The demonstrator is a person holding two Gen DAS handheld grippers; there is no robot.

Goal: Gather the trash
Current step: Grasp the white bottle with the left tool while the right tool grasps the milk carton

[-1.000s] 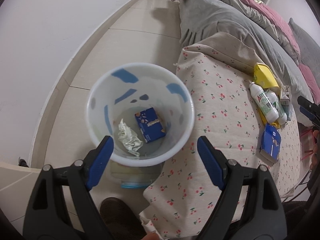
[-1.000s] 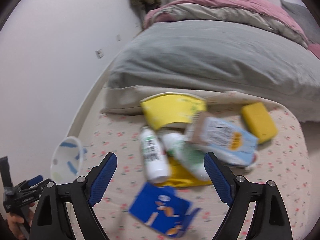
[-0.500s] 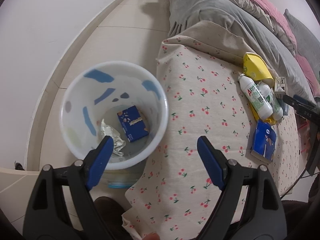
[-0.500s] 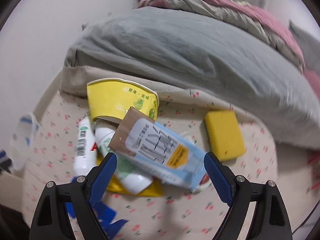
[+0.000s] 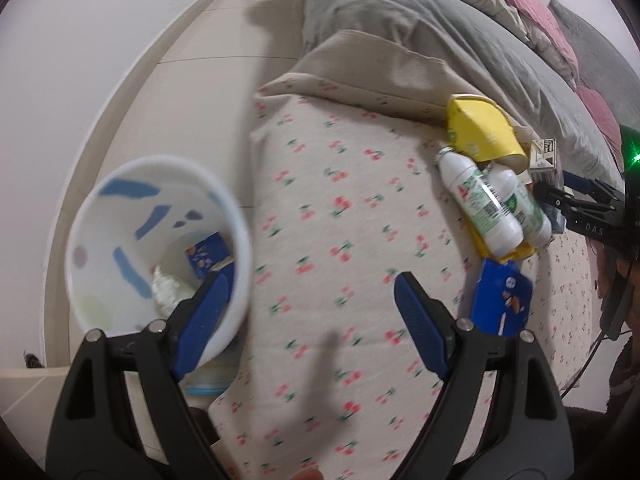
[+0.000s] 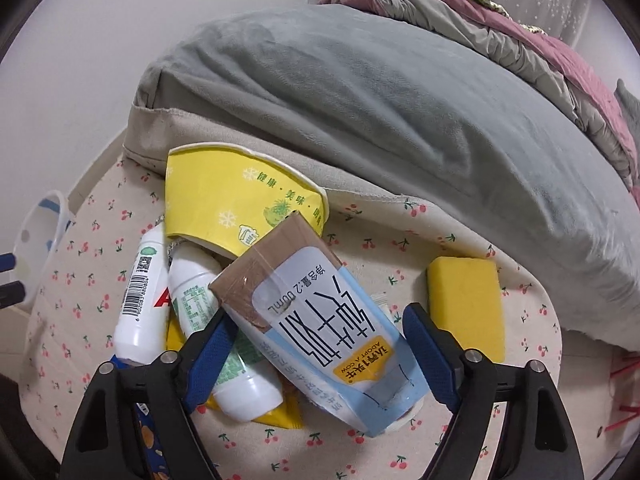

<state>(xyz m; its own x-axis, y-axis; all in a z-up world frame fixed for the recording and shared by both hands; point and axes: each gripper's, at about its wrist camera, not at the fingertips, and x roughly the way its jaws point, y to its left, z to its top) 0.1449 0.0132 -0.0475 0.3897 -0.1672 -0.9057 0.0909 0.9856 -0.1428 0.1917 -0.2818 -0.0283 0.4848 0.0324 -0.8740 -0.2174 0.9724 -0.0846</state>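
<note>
My left gripper (image 5: 308,292) is open above the bare cherry-print sheet (image 5: 340,208), nothing between its fingers. To its left stands the white trash bin (image 5: 240,240), holding a blue box and crumpled paper. In the right wrist view my right gripper (image 6: 318,316) straddles a light-blue milk carton (image 6: 320,312); its jaws are closing and the pads stand just off the carton's sides. The carton leans on two white bottles (image 6: 136,300) and a crushed yellow paper cup (image 6: 232,200). A blue snack box (image 5: 502,300) lies near the bottles (image 5: 480,204).
A yellow sponge (image 6: 464,304) lies right of the carton. A grey blanket (image 6: 400,100) is heaped behind the trash pile. A flat yellow wrapper (image 6: 276,412) sits under the bottles. Tiled floor (image 5: 192,92) and a white wall run along the bed's left side.
The left gripper has swung right, from over the bin to over the sheet. The right gripper has rolled and come down around the milk carton, and its jaws have narrowed.
</note>
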